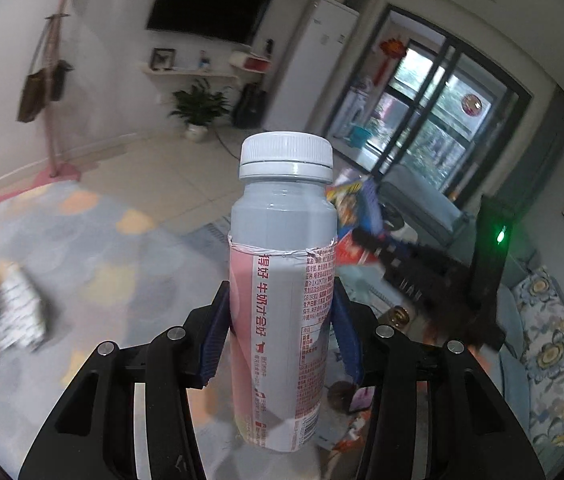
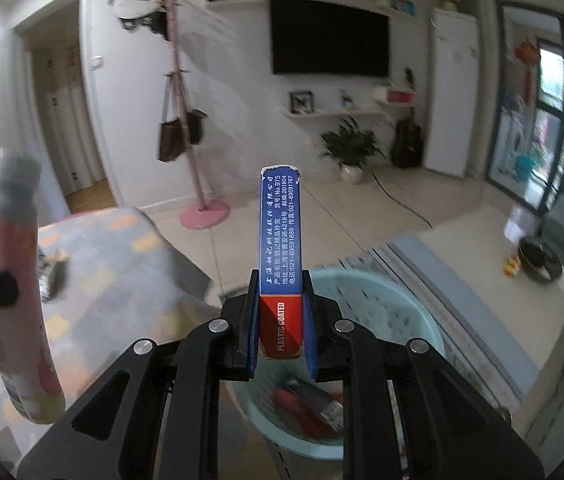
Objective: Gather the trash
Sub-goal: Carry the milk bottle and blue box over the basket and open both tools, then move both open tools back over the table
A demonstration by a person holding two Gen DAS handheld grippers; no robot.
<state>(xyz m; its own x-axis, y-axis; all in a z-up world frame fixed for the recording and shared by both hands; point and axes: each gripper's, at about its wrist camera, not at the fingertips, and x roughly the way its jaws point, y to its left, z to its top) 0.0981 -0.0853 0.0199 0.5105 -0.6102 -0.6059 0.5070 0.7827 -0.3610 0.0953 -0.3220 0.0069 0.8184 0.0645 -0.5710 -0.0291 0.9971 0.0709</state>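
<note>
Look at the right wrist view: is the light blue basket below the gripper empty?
No. The light blue basket already holds trash, including a red and dark wrapper lying on its bottom.

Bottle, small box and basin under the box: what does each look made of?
Bottle: likely semi-gloss plastic, ribbed screw cap, printed film sleeve. Box: coated card, frayed white edge, "PLASTIC COATED" print. Basin: probably moulded plastic, smooth pale blue.

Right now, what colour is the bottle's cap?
White, with a ribbed edge; the cap shows best in the left wrist view.
</note>
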